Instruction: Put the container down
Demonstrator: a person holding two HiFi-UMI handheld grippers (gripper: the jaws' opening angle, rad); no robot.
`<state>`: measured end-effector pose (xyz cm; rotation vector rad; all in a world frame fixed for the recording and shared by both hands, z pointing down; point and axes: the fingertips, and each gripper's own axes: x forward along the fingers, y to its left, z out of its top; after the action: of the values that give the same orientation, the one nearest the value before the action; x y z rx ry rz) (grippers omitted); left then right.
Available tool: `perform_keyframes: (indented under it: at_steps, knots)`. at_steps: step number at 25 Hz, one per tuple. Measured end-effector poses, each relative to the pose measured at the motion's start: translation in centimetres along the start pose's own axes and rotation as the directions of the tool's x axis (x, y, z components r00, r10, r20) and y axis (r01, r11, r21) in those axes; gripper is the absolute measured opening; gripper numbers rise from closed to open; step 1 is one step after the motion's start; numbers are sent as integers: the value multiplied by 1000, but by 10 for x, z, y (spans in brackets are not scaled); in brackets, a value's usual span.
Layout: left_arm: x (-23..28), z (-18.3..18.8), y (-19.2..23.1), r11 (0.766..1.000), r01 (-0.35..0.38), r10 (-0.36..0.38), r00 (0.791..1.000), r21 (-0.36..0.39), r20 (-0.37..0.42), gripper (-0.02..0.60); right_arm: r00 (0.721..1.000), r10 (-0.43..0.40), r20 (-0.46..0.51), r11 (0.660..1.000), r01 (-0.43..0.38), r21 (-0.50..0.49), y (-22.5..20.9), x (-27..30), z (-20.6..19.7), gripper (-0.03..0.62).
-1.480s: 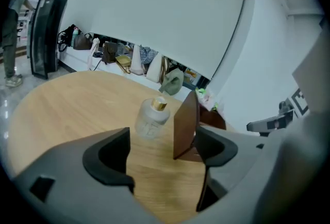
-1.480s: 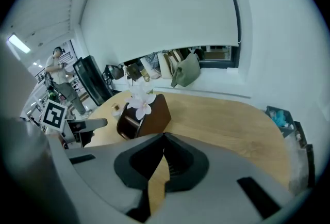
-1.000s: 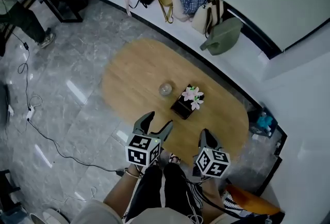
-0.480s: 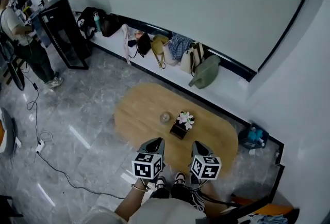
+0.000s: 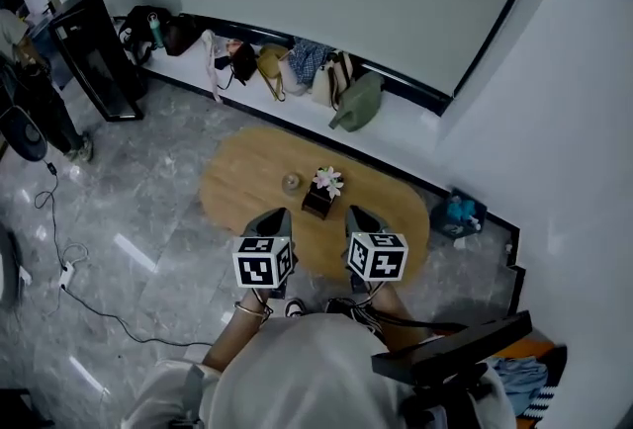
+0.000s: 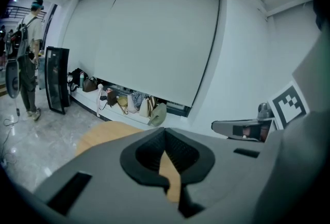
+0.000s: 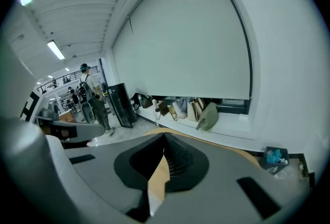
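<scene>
The container (image 5: 317, 204), a small dark box with pale pink flowers (image 5: 328, 181) rising from it, stands upright on the oval wooden counter (image 5: 237, 190). It sits about midway along the counter's length, a little nearer the near long edge than the far one. Just beside it, toward the counter's left end, sits a small round clear object (image 5: 291, 183); it is too small to tell whether it is a bowl or a ball.

Nothing grips the container. The left gripper (image 5: 275, 218) has just been closing its jaws, which now meet with nothing between them. The right gripper (image 5: 357, 215) is clenched and empty too. Both hang above the near long edge, apart from the box, one on each side of it.

By this showing the container is already set down, and the task looks finished. Nothing appears left but to draw away.

The person's head and shoulders fill the bottom of the head view and cover the floor there. Neither gripper view shows the container, only a sliver of wood past the closed jaws. Beyond the counter, bags (image 5: 297, 71) line a ledge under the wall. A second person (image 5: 30, 106) is cut off at the left edge.
</scene>
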<state>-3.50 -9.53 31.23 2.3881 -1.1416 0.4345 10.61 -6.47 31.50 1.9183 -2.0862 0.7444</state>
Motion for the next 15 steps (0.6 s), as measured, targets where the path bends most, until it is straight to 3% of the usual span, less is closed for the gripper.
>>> perform_keyframes:
  at_steps: [9, 15]
  knots:
    - [-16, 1, -6, 994, -84, 86, 996, -69, 28, 8, 998, 68, 14, 996, -67, -55, -10, -17, 15, 23]
    - [-24, 6, -28, 990, -133, 135, 990, -49, 51, 8, 995, 99, 25, 994, -98, -40, -29, -36, 15, 23]
